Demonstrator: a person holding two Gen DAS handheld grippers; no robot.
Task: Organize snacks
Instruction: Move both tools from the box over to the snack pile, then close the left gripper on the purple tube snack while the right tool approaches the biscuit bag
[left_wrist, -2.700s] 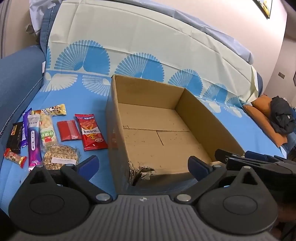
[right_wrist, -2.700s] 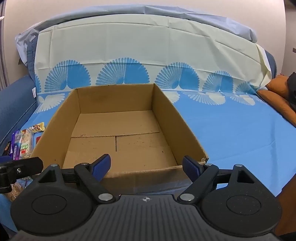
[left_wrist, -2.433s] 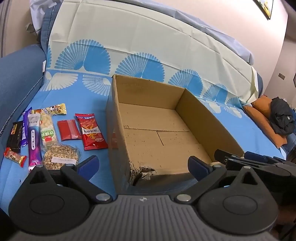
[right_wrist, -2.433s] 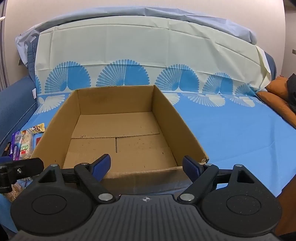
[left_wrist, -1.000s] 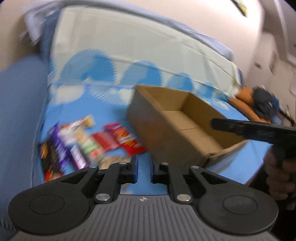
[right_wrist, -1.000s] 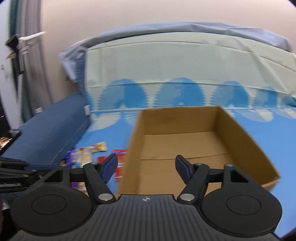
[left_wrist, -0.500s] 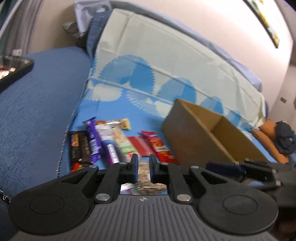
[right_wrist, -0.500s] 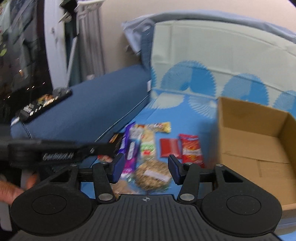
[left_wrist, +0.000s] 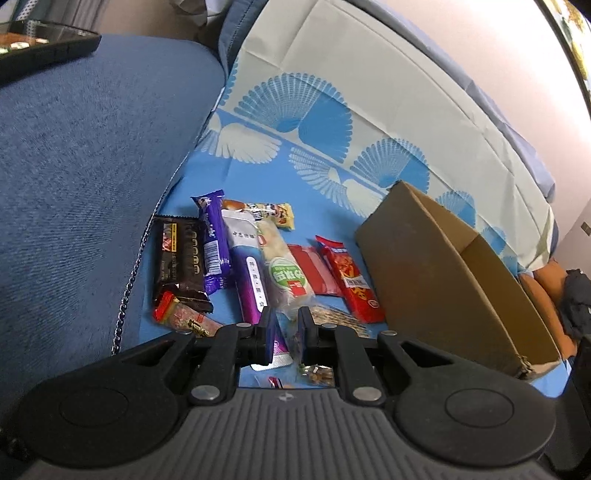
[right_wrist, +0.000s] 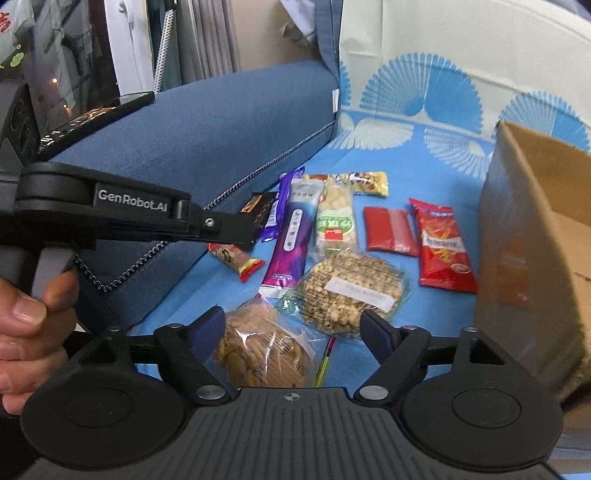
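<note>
Several wrapped snacks lie on the blue sheet left of an empty cardboard box (left_wrist: 443, 277) (right_wrist: 535, 240). Among them are a dark chocolate bar (left_wrist: 177, 258), a long purple pack (right_wrist: 295, 236), a green-label pack (right_wrist: 334, 225) and a red chips pack (right_wrist: 441, 245). My right gripper (right_wrist: 291, 325) hovers low over a cookie pack (right_wrist: 262, 347) and a round grain cake (right_wrist: 351, 291). Its jaws are opening and touch neither. My left gripper (left_wrist: 284, 332) is shut with nothing in it, just above the near end of the purple pack (left_wrist: 247, 273). It reaches in from the left in the right wrist view.
A blue sofa armrest (left_wrist: 74, 166) rises left of the snacks, with a black flat device (right_wrist: 92, 118) on top. A hand (right_wrist: 22, 332) holds the left gripper's handle. An orange cushion with dark clothing (left_wrist: 572, 295) lies beyond the box.
Both grippers swung left from the box to the snack pile and came lower. The left jaws closed from wide open. The right jaws narrowed, then spread wide again.
</note>
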